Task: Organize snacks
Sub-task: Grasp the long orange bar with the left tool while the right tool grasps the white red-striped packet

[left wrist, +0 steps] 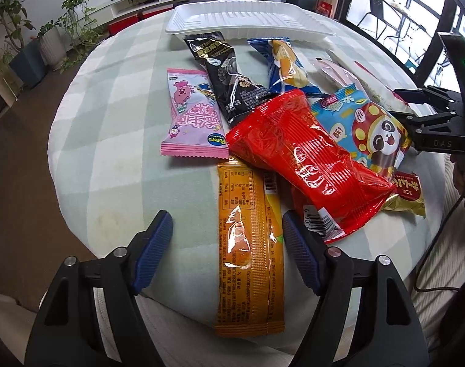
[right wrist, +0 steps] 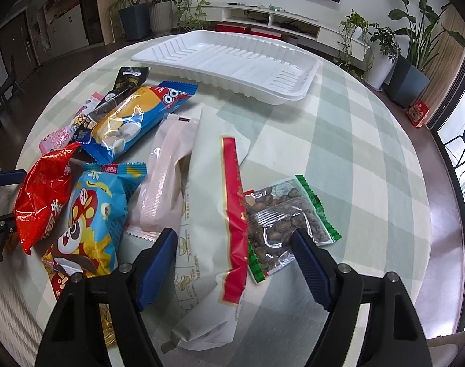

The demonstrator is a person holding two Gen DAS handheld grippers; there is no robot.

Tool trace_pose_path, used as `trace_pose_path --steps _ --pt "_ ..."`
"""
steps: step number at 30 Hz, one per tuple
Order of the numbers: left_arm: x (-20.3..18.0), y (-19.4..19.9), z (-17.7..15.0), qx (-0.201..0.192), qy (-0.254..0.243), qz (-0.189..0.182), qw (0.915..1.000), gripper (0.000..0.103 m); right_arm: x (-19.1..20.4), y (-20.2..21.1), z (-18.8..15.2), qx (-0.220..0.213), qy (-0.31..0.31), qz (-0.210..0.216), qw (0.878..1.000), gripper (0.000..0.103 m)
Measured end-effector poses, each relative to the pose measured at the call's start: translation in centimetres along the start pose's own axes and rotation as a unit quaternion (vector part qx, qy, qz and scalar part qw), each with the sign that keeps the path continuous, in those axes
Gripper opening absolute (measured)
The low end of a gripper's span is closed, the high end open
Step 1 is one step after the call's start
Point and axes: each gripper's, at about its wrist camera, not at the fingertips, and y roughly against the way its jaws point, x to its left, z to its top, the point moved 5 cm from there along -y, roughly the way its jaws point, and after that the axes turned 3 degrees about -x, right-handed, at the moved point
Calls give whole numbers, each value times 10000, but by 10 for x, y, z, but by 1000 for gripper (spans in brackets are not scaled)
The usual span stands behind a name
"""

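Both jaws stand apart, holding nothing: left gripper (left wrist: 228, 249) straddles the orange packet (left wrist: 250, 263), right gripper (right wrist: 234, 263) the white packet (right wrist: 208, 229). Nothing's sorted; tray (right wrist: 296, 96) sits unfilled, snacks scattered across my worktop (right wrist: 354, 153).

1. The tray (right wrist: 232, 58) is plain white.
2. The cloth on the surface (right wrist: 354, 140) has pale green and white checks.
3. One snack packet (left wrist: 250, 244) is orange, another (left wrist: 305, 159) glossy red, a third (left wrist: 189, 113) pink.
4. The gripper pads (left wrist: 153, 244) are blue and ribbed.
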Motion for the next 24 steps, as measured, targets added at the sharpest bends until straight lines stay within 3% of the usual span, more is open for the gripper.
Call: trace_pose_path --steps 3,4,9,14,24 --pt "-9 3 1 -26 -157 -116 9998 49 0 1 0 -25 23 -23 10000 74" --pt "-13 4 1 -32 -205 -149 9997 38 0 1 0 -31 44 -24 10000 74" --pt "-18 4 2 -4 -267 -161 9995 34 0 2 1 -92 107 -53 9999 64" --pt "-19 5 2 3 -296 -165 9994 25 -2 4 2 -186 169 -89 9996 50" --pt "-9 6 4 49 30 -301 9995 17 -17 8 4 -326 -150 241 9991 37"
